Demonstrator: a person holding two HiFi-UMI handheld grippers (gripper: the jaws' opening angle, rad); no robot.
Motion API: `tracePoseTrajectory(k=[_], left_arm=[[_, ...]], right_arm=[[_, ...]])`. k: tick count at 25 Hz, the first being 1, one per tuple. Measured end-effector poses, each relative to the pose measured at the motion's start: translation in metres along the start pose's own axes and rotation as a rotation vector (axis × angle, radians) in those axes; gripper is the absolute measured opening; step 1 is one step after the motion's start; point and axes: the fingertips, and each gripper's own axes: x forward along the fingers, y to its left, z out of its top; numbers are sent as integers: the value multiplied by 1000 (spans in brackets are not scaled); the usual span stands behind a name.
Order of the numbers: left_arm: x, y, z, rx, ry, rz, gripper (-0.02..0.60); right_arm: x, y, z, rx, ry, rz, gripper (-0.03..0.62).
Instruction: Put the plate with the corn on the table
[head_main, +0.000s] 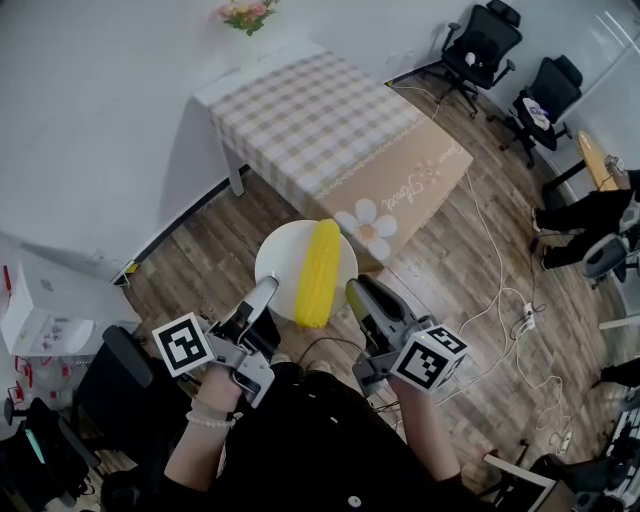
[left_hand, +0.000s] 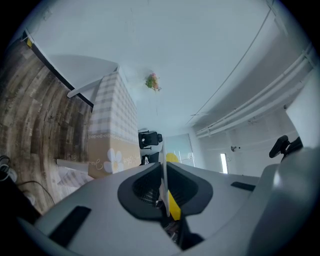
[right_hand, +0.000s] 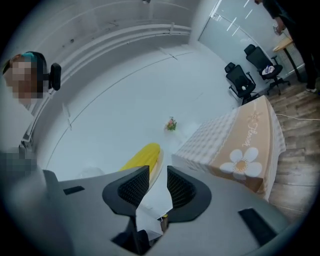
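Ribbed jaws of the left gripper (left_hand: 163, 176) and right gripper (right_hand: 157, 183) pinch the thin round white plate (head_main: 279, 256) bearing yellow corn (head_main: 318, 272).

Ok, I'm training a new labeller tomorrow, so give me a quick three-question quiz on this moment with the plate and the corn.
1. True or false: the plate already rests on the table.
2. How many grippers grip the plate's rim? A) none B) one C) two
3. Fill in: the yellow thing lying on the plate is a ____.

Key
1. False: it is held in the air, short of the table.
2. C: the left gripper and the right gripper each clamp the rim.
3. corn
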Motion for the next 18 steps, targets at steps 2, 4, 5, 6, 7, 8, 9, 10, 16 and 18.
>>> tracePoseTrajectory(k=[2,4,5,6,7,8,9,10,16,18], left_arm=[[2,1,1,-1,4,-3,29],[3,2,2,-1,8,-3,29],[4,2,2,0,10,-4,29],[4,1,2,0,12,-5,29],[5,1,2,1,14,-6,29],[5,1,3,1,16,-6,29],[5,0,4,1,17,-6,29],[4,0,5,-1,17,-6,29],[3,-1,10,6,26,-5,29],[2,0,11,8,30,-1,29]], right_arm=[[3,-1,-2,35,-5,5,126],[5,-2,-3,65,-13,11,126],[6,-2,-3,72,-14,15,124],[7,-1,-4,74,-13,18,124],[7,0,-4,72,-10,19,124],[9,1,-5,69,-7,18,123],[10,2,-5,66,-6,18,118],[11,3,-5,65,-7,19,117],[14,6,-4,71,-21,19,112],[16,7,-5,71,-23,16,112]])
